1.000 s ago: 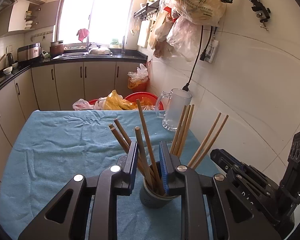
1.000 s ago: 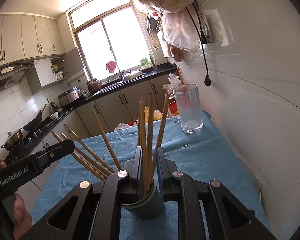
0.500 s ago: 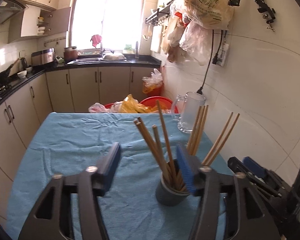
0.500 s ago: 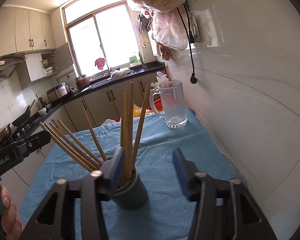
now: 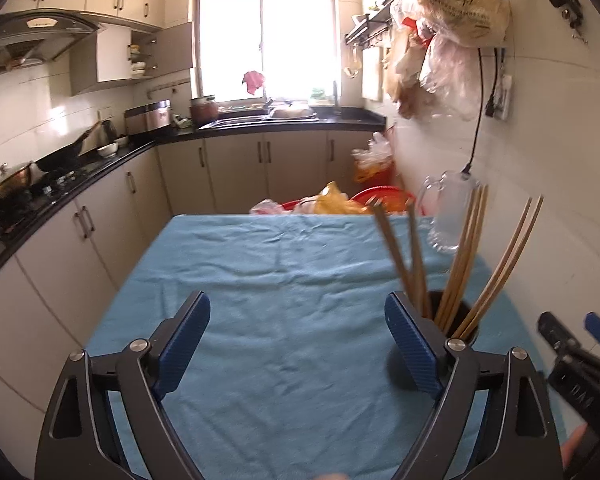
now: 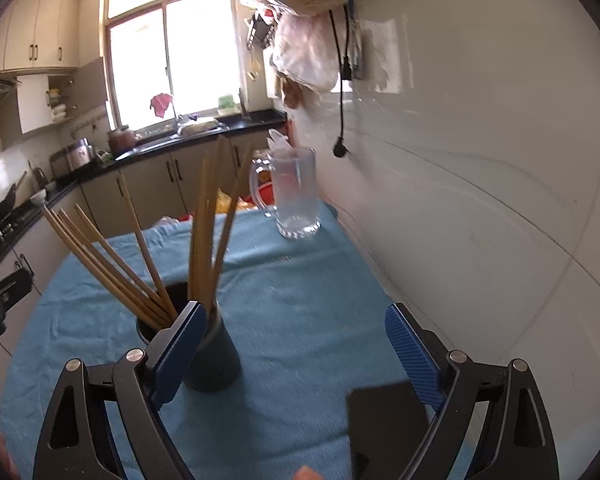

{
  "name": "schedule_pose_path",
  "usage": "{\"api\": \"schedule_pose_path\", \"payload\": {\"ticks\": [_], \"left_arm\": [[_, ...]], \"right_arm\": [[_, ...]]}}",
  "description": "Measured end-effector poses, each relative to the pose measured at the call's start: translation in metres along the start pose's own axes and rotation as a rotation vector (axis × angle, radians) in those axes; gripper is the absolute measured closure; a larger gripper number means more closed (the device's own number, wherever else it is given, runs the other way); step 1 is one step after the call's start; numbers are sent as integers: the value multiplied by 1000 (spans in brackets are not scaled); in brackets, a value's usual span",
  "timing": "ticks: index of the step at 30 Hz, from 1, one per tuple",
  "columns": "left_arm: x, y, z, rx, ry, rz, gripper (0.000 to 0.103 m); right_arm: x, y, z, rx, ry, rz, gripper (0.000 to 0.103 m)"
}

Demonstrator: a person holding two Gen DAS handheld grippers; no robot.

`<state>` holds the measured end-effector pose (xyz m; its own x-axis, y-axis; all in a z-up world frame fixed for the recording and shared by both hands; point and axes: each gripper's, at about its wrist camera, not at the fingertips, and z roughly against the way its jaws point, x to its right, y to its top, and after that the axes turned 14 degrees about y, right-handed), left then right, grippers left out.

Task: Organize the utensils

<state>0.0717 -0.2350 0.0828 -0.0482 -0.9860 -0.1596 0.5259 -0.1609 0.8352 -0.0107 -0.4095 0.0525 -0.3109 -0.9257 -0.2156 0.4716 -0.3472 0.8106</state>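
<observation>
Both jaws released the chopsticks (image 6: 204,240); only right view shows whole holder (image 6: 214,360).

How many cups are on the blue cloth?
2. A dark cup holding chopsticks stands near the camera; a glass mug stands at the cloth's far edge by the wall. The cloth's nearest part is hidden, so another could be there.

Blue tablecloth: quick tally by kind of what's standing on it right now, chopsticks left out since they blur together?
Dark chopstick holder: 1, with wooden chopsticks standing in it
Clear glass mug: 1, near the wall at the far edge of the blue tablecloth
Total: 2
</observation>
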Motion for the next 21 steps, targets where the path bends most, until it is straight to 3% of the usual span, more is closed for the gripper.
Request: {"api": "schedule_pose_path", "payload": {"ticks": [9,15,21], "left_arm": [[-22,-42,35,27,86,-117,12],[-51,-84,70,17,36,-116,8],[-72,-119,85,-20,29,-104,8]], "right_arm": [[-15,-31,34,-17,-59,35,9],[-36,-70,85,31,-102,67,7],[-54,-114,126,66,-91,83,5]]}}
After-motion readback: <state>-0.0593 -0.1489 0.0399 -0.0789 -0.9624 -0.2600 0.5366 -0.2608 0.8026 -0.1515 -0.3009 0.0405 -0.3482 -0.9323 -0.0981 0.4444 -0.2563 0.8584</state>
